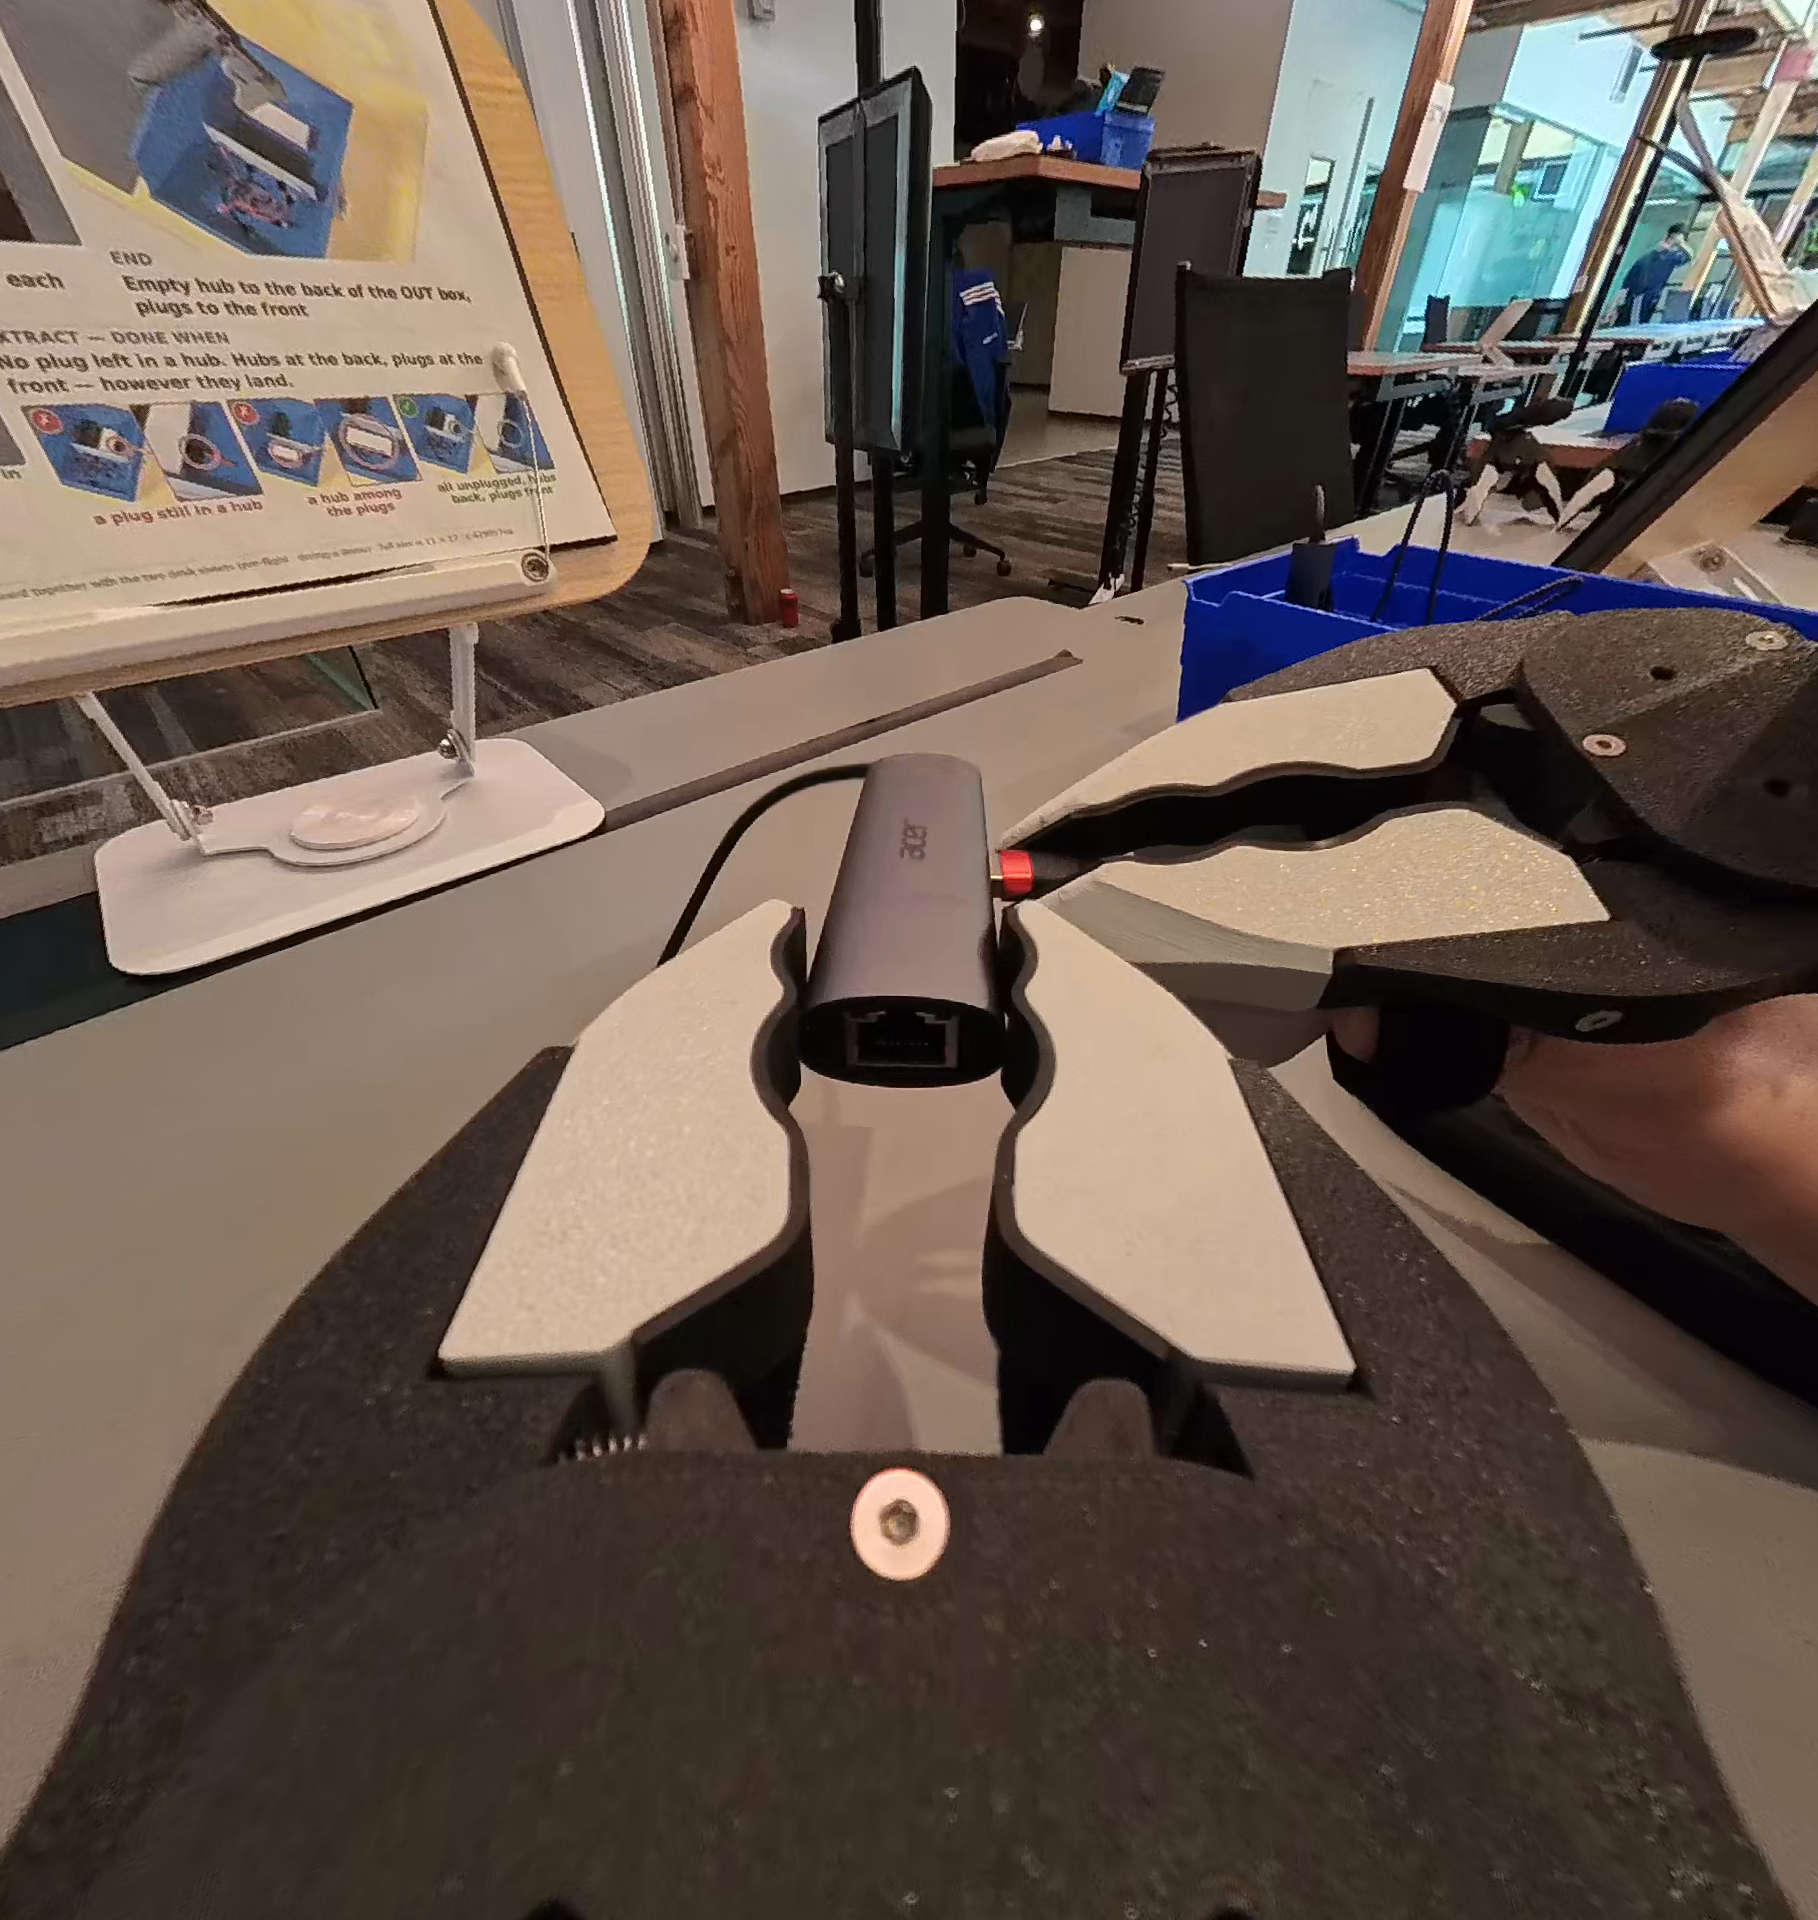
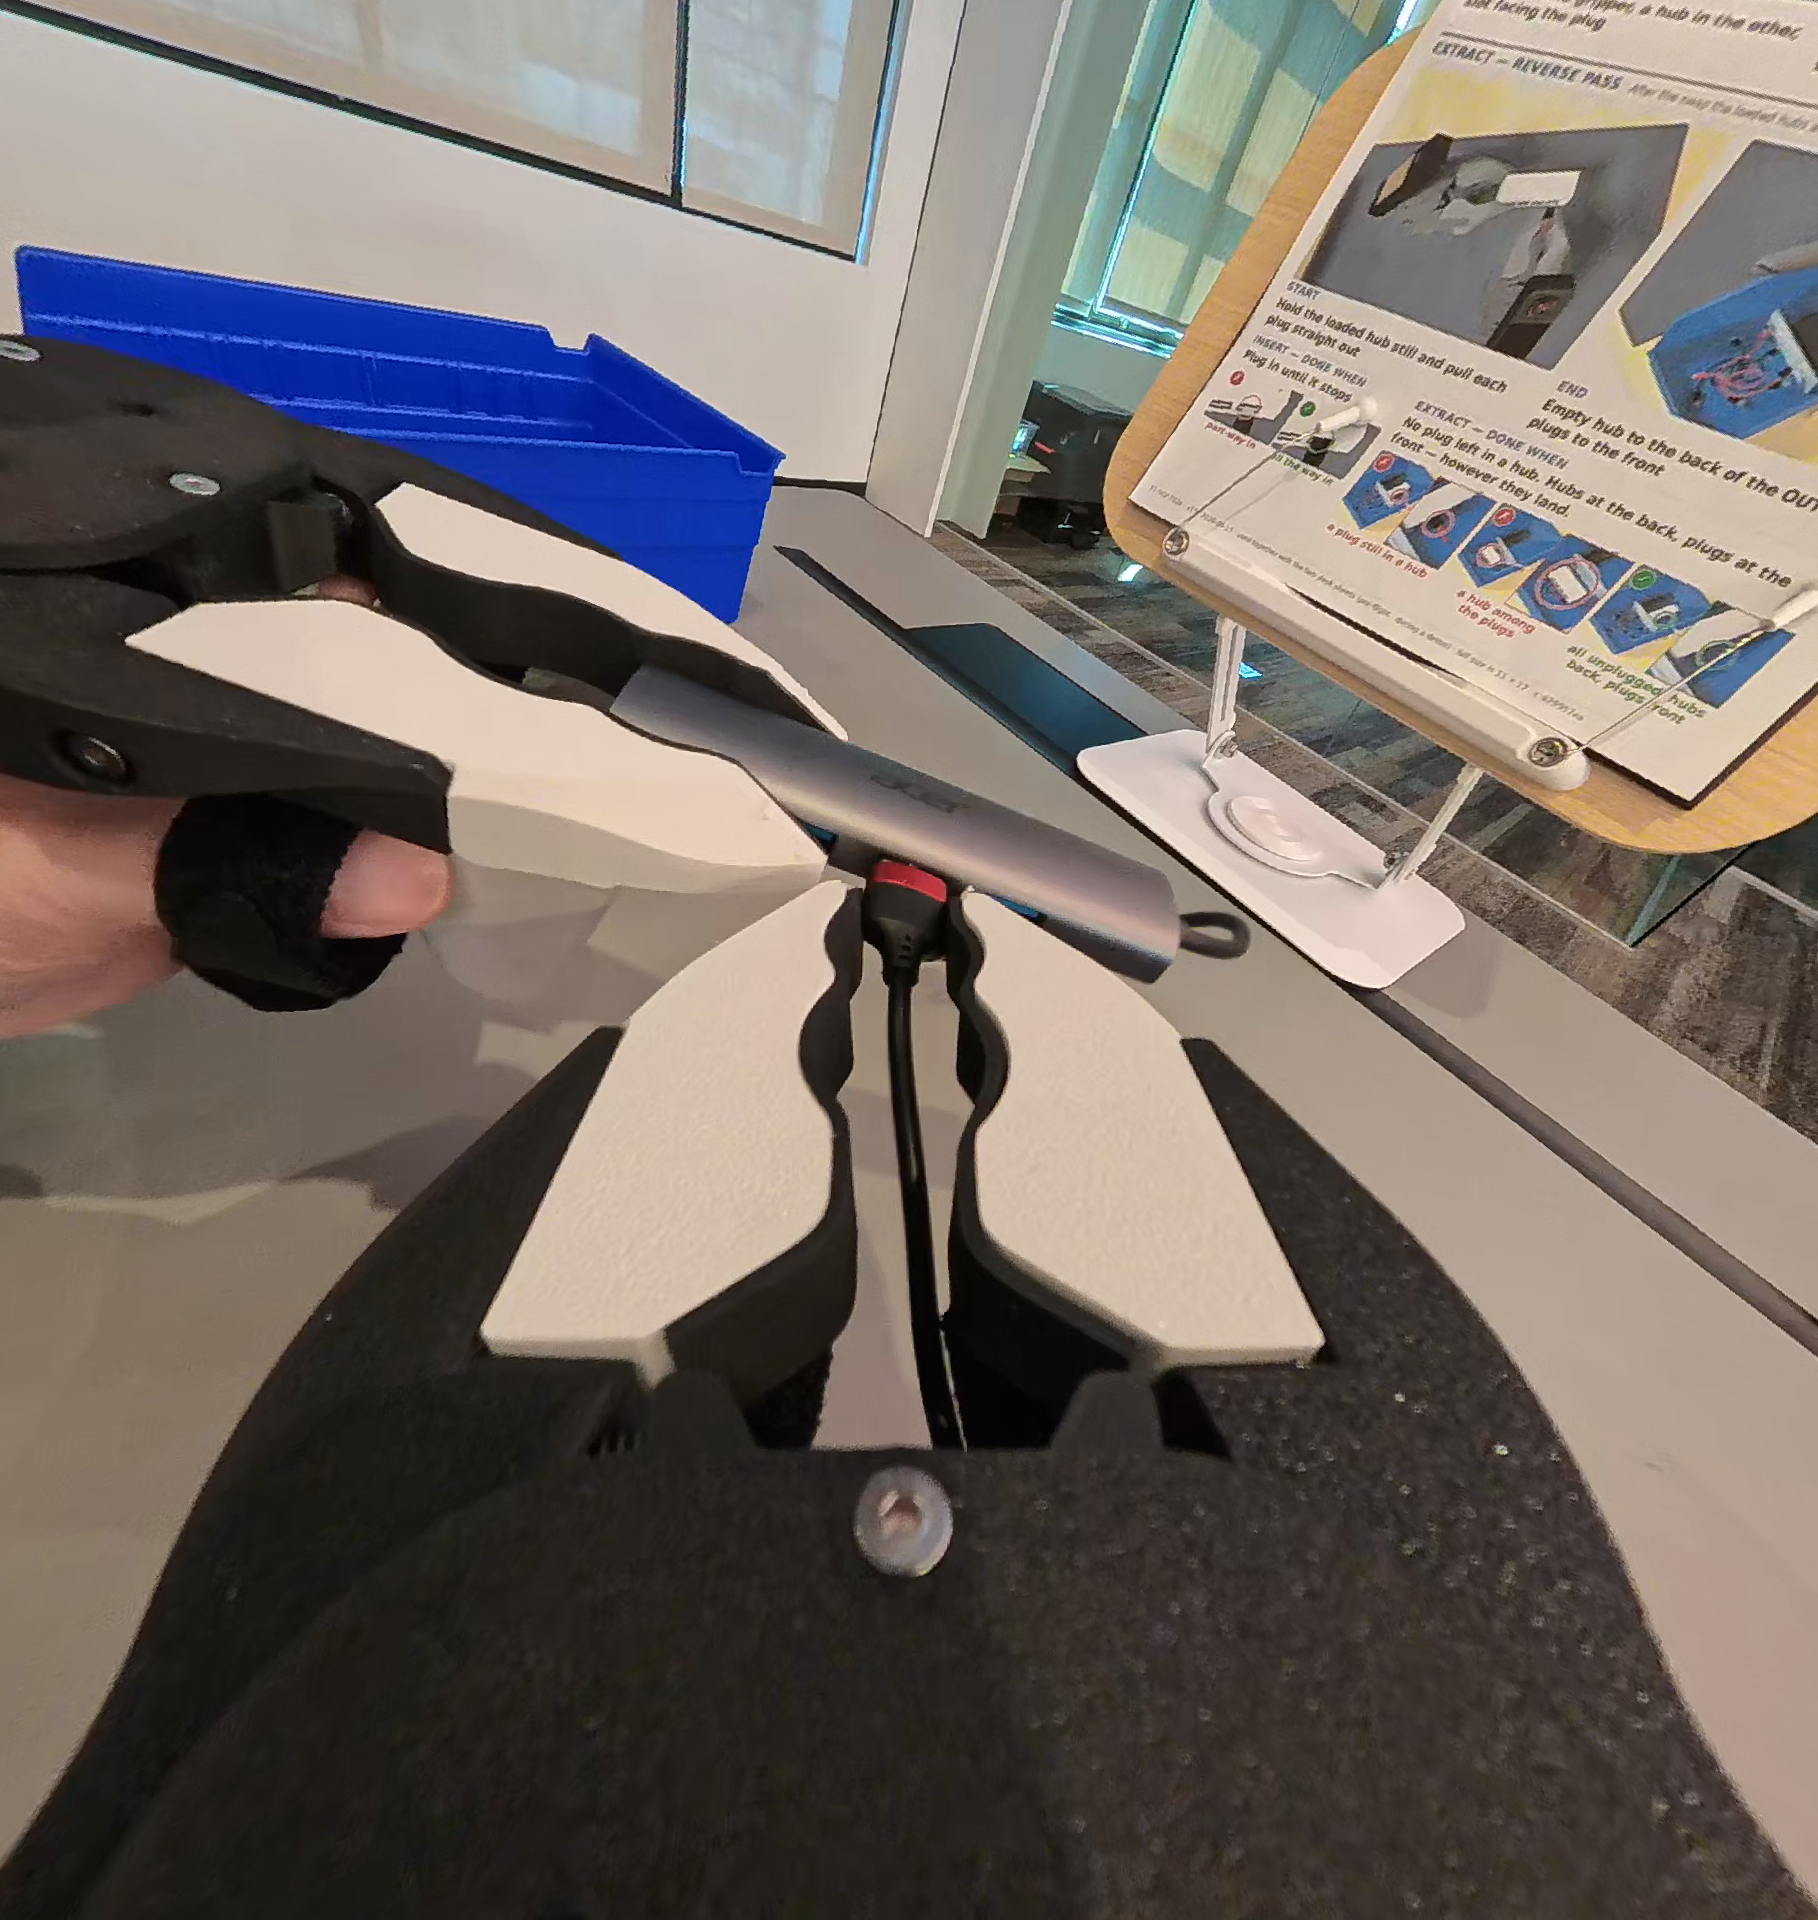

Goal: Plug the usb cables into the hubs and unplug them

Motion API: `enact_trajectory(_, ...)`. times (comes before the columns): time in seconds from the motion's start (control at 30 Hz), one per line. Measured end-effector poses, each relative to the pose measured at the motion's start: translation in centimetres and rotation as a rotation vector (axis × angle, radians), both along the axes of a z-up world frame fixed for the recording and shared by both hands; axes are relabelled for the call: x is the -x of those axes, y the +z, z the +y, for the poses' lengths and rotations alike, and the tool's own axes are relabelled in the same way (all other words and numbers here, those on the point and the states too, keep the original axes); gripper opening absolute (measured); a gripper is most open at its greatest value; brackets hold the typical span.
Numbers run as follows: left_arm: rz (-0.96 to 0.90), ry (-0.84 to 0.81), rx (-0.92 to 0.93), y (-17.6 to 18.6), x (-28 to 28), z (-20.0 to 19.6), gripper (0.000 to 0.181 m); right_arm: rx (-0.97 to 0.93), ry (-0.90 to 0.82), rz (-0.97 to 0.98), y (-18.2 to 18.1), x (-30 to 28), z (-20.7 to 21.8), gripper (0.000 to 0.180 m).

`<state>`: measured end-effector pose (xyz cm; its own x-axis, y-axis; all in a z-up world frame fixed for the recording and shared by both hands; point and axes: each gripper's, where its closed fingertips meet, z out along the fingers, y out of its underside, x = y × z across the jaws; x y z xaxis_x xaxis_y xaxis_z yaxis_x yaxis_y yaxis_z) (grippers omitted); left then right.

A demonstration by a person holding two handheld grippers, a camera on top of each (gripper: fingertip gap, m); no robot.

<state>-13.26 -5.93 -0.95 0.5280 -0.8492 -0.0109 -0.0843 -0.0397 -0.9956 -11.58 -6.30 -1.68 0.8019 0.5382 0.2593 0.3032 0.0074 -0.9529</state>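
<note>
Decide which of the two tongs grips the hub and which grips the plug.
The left tongs clamp the grey hub by its sides. The right tongs pinch the red-collared plug at the hub's side.

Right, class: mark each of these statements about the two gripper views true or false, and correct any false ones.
1. The left gripper grips a grey hub. True.
2. The right gripper is empty. False: it grips the red-collared plug of a black cable.
3. The plug meets the hub's side. True.
4. The hub lies inside the blue bin. False: it is held above the grey table.
5. An instruction sheet stands on a white stand. True.
</note>
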Motion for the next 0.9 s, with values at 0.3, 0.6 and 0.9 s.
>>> enact_trajectory(0.3, 0.016, 0.03, -0.073, 0.6, 0.1, 0.0, 0.034, -0.026, 0.002, 0.018, 0.0, 0.1, 0.1, 0.014)
enact_trajectory(0.6, 0.031, 0.047, -0.122, 0.8, 0.2, -0.2, 0.034, 0.067, 0.038, 0.15, -0.4, 0.1, 0.3, 0.026)
enact_trajectory(0.9, 0.043, 0.05, -0.158, 1.1, 0.0, -0.6, 0.034, 0.134, 0.114, 0.184, -0.5, 0.5, -0.3, 0.015)
